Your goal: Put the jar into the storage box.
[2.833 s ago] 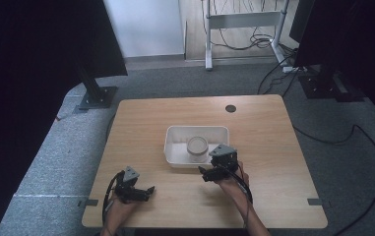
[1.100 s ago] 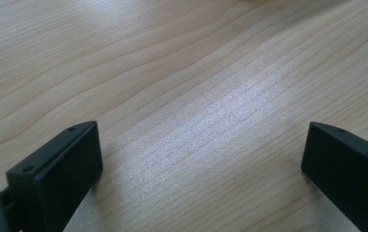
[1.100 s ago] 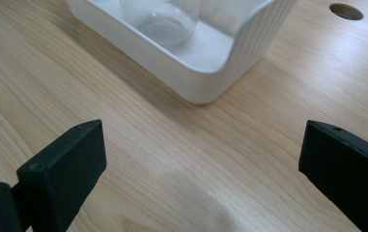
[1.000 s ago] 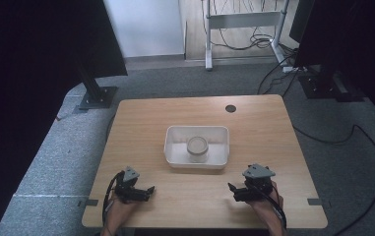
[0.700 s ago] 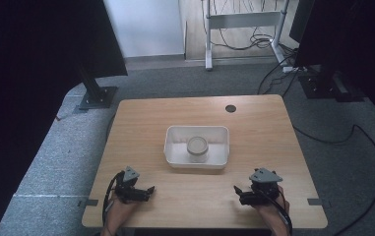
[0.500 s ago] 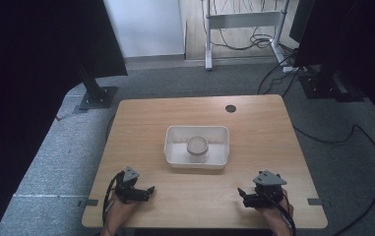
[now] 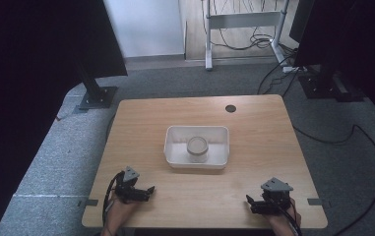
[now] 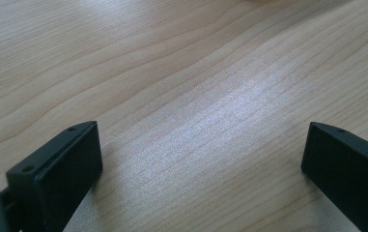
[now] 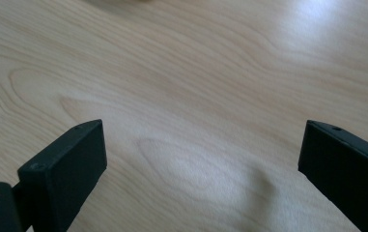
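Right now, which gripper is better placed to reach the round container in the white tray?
Probably the left gripper: it rests nearer the white tray holding the round container. The right gripper, also open, sits farther off.

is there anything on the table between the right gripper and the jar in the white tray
Nothing loose lies between them. From the right gripper to the jar there is bare wooden table, then only the white tray's own near wall, since the jar stands inside it.

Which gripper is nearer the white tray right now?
Left. The left gripper sits just off the white tray's near-left corner; the right gripper rests farther off, at the table's near-right edge.
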Action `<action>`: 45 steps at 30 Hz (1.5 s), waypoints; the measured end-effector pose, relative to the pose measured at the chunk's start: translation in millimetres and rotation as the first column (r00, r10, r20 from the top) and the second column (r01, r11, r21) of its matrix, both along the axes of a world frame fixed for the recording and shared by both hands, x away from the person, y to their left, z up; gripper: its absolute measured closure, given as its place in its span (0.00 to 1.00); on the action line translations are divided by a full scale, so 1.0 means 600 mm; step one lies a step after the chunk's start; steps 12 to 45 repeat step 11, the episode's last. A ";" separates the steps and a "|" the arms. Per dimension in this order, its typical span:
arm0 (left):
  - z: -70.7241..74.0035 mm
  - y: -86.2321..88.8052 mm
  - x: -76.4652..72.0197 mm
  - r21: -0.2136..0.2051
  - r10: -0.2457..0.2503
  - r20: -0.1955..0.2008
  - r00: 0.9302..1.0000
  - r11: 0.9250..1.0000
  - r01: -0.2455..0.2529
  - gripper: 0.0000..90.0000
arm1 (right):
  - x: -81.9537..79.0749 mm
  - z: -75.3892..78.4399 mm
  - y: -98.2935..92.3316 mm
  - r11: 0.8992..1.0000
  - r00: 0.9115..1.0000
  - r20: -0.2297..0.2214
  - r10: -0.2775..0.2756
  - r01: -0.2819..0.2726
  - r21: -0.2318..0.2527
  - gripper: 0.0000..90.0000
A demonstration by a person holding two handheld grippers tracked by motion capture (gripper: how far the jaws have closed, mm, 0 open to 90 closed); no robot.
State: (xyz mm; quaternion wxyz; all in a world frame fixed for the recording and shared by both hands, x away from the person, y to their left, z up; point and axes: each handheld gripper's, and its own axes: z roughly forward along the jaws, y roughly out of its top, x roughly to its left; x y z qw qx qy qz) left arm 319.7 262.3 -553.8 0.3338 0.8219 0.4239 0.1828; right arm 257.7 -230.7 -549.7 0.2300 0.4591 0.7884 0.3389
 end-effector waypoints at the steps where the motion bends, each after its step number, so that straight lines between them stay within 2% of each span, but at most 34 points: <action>1: 0.000 0.000 0.000 0.000 0.000 0.000 1.000 1.000 0.000 0.01 | -0.001 -0.002 -0.002 1.000 1.000 -0.005 -0.006 0.006 0.000 0.03; 8: 0.000 0.000 0.000 0.000 0.000 0.000 1.000 1.000 0.000 0.01 | -0.009 -0.014 -0.012 0.999 0.999 -0.036 -0.036 0.035 -0.017 0.03; 11: 0.000 0.000 0.000 0.000 0.000 0.000 1.000 1.000 0.000 0.01 | -0.010 -0.017 -0.017 0.999 0.998 -0.045 -0.046 0.047 0.012 0.03; 45: 0.000 0.000 0.000 0.000 0.000 0.000 1.000 1.000 0.000 0.01 | -0.010 -0.017 -0.017 0.999 0.998 -0.045 -0.046 0.047 0.012 0.03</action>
